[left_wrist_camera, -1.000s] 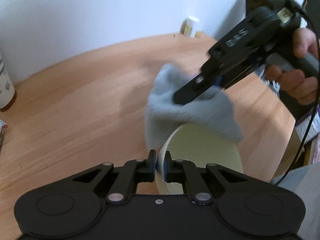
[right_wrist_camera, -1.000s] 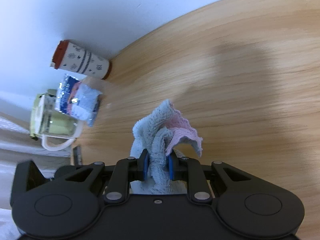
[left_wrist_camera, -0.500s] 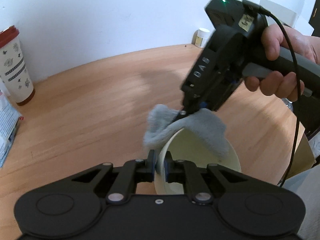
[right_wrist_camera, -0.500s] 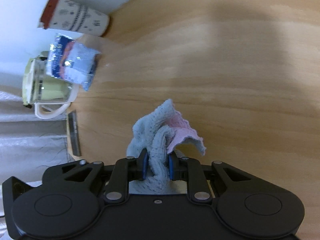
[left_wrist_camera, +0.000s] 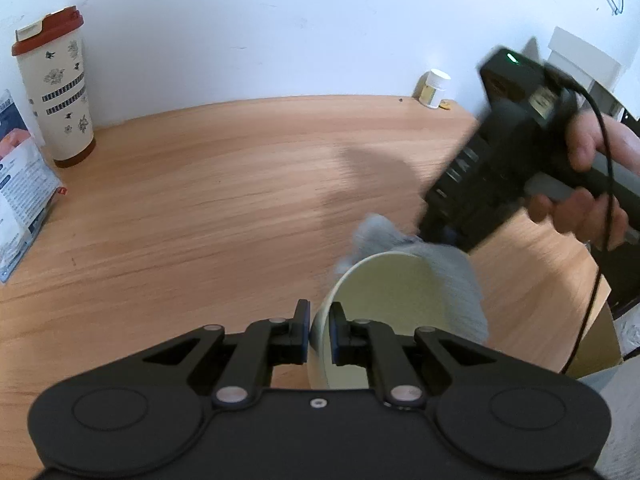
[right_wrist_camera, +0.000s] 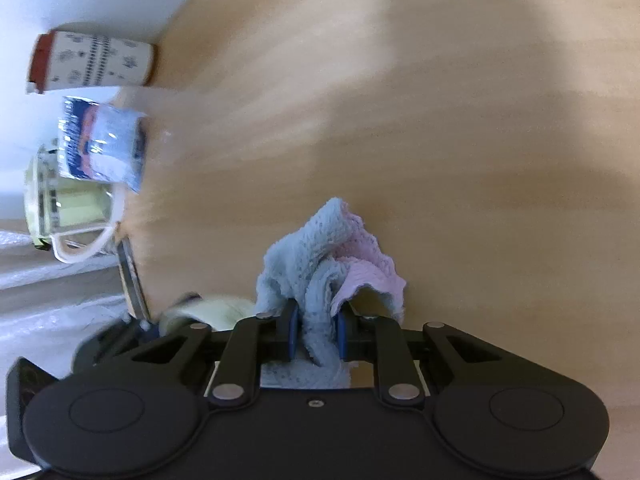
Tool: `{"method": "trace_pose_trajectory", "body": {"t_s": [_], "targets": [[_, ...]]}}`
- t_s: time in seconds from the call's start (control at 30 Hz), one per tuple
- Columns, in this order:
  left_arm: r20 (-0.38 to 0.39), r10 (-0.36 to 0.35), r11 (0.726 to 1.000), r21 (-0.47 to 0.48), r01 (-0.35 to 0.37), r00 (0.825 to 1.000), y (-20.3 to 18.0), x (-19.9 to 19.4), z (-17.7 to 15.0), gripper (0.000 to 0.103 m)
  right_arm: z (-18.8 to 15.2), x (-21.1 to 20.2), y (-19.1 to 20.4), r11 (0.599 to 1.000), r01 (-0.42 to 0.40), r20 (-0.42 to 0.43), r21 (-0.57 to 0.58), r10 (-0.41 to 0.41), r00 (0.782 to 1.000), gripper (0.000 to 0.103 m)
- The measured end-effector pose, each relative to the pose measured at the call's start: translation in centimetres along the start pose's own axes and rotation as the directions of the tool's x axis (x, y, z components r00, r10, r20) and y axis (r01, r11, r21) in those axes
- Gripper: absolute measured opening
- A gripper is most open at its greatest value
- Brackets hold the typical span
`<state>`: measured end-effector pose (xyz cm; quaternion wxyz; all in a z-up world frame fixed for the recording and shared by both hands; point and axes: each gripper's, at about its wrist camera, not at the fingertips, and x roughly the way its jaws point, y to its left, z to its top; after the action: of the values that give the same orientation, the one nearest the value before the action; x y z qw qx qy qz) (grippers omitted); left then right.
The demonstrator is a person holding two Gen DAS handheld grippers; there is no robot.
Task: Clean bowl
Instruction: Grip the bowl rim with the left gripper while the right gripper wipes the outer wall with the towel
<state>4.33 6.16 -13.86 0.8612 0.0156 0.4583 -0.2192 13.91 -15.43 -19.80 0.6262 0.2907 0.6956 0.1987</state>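
Jaws, left gripper (left_wrist_camera: 319,332): pinched narrow on the near-left rim of the pale cream round bowl (left_wrist_camera: 396,300), one pad outside the wall, one inside. The bowl is held tilted, its mouth turned up and to the right; whether its base touches the light wooden surface (left_wrist_camera: 208,216) cannot be told.

Jaws, right gripper (right_wrist_camera: 314,334): clamped on a bunched grey-blue knitted cloth with a pink underside (right_wrist_camera: 324,256). From the left wrist view the cloth (left_wrist_camera: 452,276) drapes over the far-right rim of the bowl, with the black handheld gripper body (left_wrist_camera: 492,160) and a person's hand (left_wrist_camera: 588,184) above it. That gripper is blurred, so it appears to be in motion.

Step in hand, as judged: wiping the bowl's rim and inner wall with the cloth.

Handling notes, as judged:
- Hold the rim pinch firm; a thin wall can pivot between two pads when pushed from the opposite side.
- Press the cloth down and inward, toward the held side, so the bowl is not levered out of the pinch.
- Lead with the loose folds, so that the hard fingertips stay off the wall.
- Sweep along the curve of the wall, then turn the bowl to reach what the left pads cover.

Also present, far left: white floral tumbler with red-brown lid (left_wrist_camera: 54,92); blue-and-white packet (left_wrist_camera: 20,200). Far right, by the wall: small white-capped jar (left_wrist_camera: 434,88).
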Motion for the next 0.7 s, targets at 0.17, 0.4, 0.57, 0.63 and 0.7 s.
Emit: {"method": "trace_pose_trajectory", "body": {"t_s": [0.17,0.4,0.57,0.63,0.7], "targets": [[-0.005,-0.002,1.0,0.015,0.002,1.0,-0.5,0.1,0.1,0.009,0.7,1.0,3.3,0.995,-0.036,0.01,-0.091,0.037,0.999,0.022],[-0.024,0.008,1.0,-0.023,-0.008,1.0,-0.3,0.5,0.0,0.009,-0.3,0.3,0.4,0.999,-0.054,0.047,0.005,0.053,0.997,0.022],[-0.033,0.006,0.998,-0.06,-0.008,0.999,0.2,0.6,0.1,0.009,-2.3,-0.4,-3.3,0.992,-0.063,0.066,0.11,0.056,0.996,0.022],[-0.035,0.007,0.998,-0.068,-0.009,0.999,0.3,0.6,0.1,0.009,-3.7,-0.6,-4.4,0.986,-0.078,0.072,0.144,0.068,0.995,0.022],[-0.037,0.002,0.997,-0.079,-0.005,0.999,0.6,0.8,0.3,0.009,-4.2,-0.6,-4.8,0.984,-0.086,0.076,0.159,0.075,0.994,0.022]]}}
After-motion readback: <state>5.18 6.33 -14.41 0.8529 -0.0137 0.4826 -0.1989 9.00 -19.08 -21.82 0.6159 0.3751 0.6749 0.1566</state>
